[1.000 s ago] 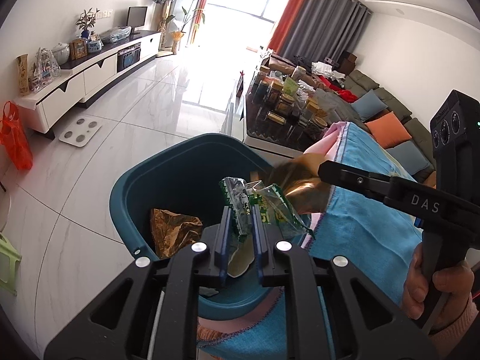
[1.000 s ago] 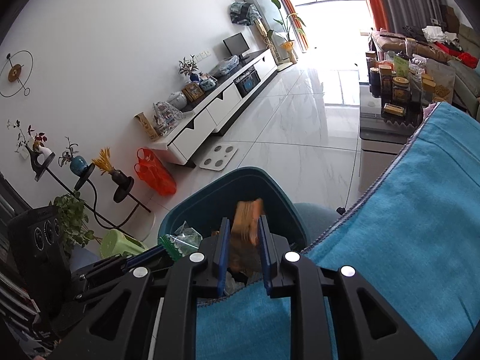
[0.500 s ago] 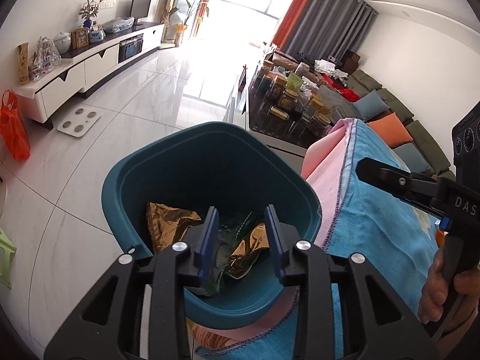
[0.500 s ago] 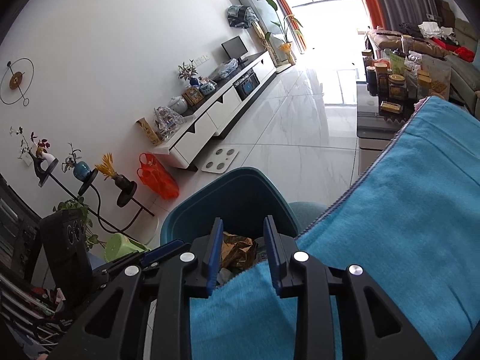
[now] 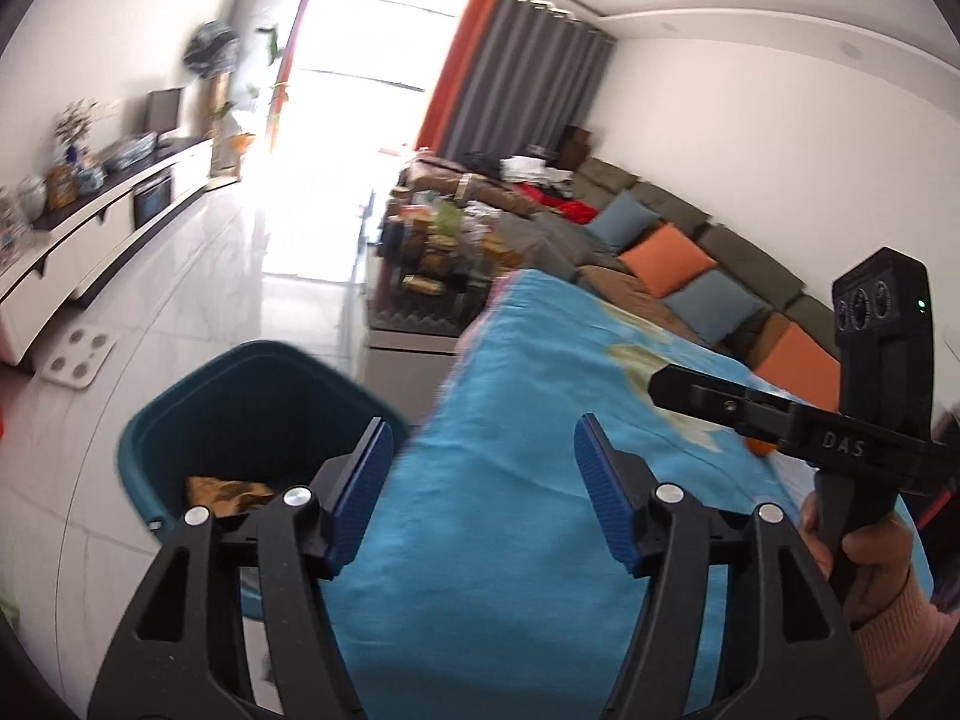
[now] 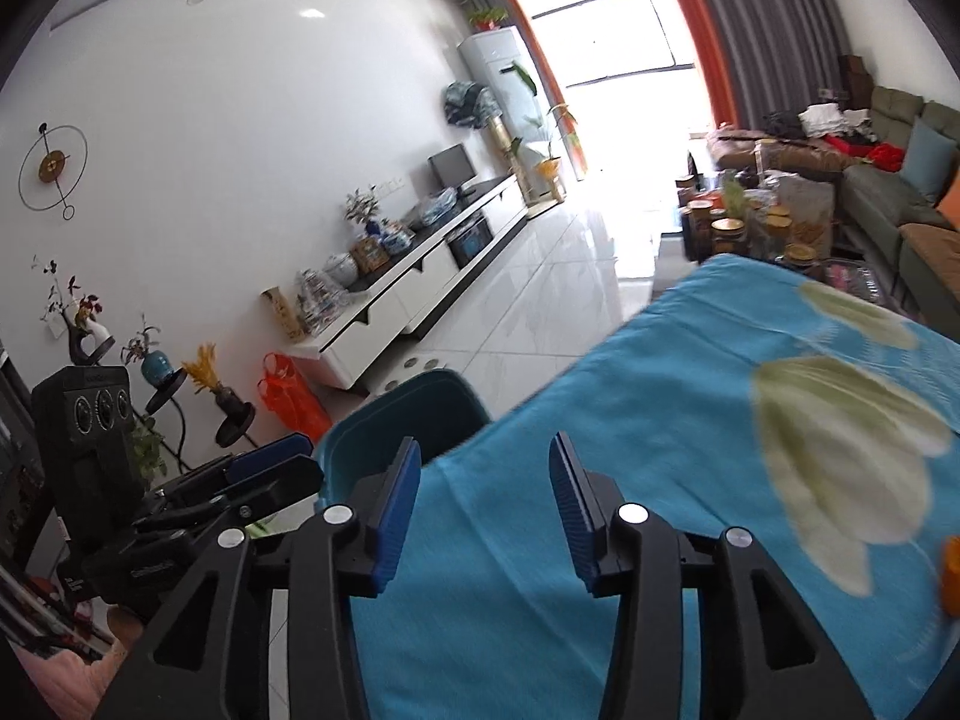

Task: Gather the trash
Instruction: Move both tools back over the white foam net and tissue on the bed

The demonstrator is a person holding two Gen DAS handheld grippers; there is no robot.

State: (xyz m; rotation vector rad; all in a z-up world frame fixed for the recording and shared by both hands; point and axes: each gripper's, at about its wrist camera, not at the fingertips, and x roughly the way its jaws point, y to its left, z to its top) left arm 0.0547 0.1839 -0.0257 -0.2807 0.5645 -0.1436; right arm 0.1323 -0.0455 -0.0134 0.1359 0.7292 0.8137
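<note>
Both grippers, left gripper and right gripper, were seen empty and opening beside the bin, wrappers having been dropped inside

I see a bright living room with white walls and a glossy white tiled floor. Daylight floods through a tall window framed by orange and grey curtains. A long white cabinet lines one wall; a green sofa with orange and blue cushions lines the other.
</note>
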